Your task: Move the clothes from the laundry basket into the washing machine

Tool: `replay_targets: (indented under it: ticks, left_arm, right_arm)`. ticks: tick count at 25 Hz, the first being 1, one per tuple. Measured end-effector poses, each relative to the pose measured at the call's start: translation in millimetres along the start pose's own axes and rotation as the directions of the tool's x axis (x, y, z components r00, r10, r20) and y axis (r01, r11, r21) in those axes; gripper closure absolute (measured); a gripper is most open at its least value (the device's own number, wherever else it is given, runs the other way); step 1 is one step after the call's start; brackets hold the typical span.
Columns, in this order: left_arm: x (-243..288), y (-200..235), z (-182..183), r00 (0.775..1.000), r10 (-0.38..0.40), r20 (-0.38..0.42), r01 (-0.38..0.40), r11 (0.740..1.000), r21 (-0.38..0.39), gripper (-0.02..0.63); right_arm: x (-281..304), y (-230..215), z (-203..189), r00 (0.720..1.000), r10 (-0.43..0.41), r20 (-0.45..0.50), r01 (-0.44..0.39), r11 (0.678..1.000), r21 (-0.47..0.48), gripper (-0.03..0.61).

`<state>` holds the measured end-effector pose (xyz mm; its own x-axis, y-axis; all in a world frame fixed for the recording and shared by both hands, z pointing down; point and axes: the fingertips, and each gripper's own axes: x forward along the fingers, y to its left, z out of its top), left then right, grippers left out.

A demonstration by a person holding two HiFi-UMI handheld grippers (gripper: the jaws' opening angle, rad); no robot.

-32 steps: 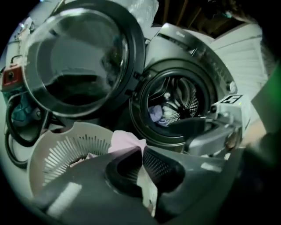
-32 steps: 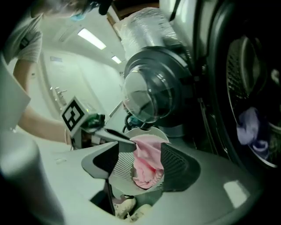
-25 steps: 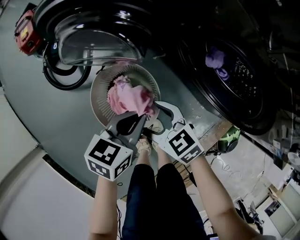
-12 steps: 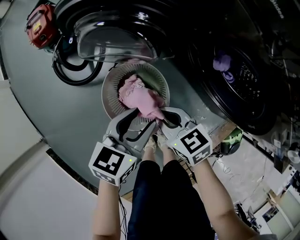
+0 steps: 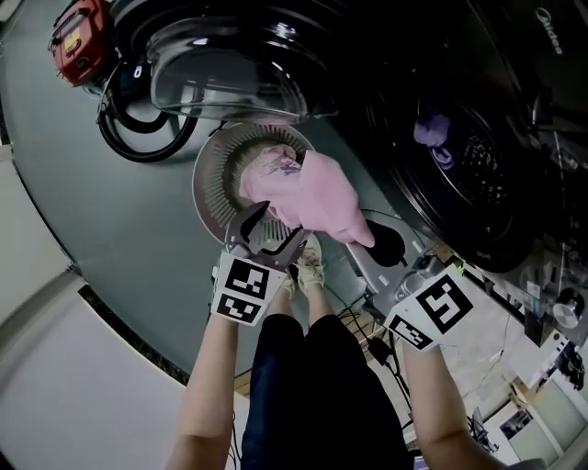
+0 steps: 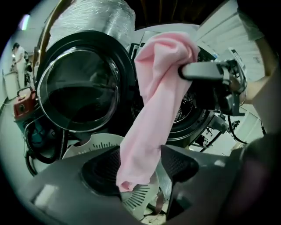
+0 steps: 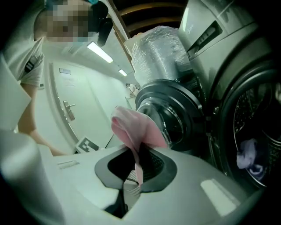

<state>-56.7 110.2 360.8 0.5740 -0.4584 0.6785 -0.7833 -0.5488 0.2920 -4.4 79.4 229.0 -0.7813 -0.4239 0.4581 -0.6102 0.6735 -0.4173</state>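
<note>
Pink cloth (image 5: pixel 317 195), probably light and limp, droops over basket (image 5: pixel 208 184); right gripper (image 5: pixel 369 239) pinches one bunched edge, left gripper (image 5: pixel 274 229) is spread.

A pink garment (image 5: pixel 317 195) is held up over the round, slotted white laundry basket (image 5: pixel 209 179), one end hanging down. The washing machine (image 5: pixel 514 211) is open, and a purple item (image 5: pixel 430 131) is seen in its drum.

Only a small brand word (image 5: pixel 548 18) on the washing machine (image 5: pixel 514 83) shows, seemingly "Midea", barely legible.
</note>
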Motion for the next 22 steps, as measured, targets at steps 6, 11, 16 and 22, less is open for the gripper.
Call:
replay_targets:
  ticks: [6,11,16,22]
  left_arm:
    - [44.5,-0.7,-6.1,0.999,-0.041,0.012,0.041,0.999,-0.011,0.376]
    - [51.8,6.7,-0.7,0.999,-0.037,0.011,0.037,0.999,-0.031,0.601]
    - [19.1,16.9,22.5,0.998,-0.016,0.056,0.019,0.998,-0.067,0.601]
    - [-27.8,6.8,75.8,0.987,-0.008,0.161,0.020,0.997,-0.079,0.601]
  right_arm:
    - [-11.4,0.4,13.6,1.000,-0.002,0.007,0.002,1.000,-0.006,0.532]
    - [-21.7,-27.1,5.7,0.993,-0.119,0.015,0.119,0.993,0.000,0.532]
    - [-29.5,-71.3,-12.5,0.949,-0.315,-0.026,0.315,0.949,-0.008,0.531]
    - [-1.4,-89.0,-60.3,0.943,-0.309,-0.119,0.317,0.947,0.048,0.525]
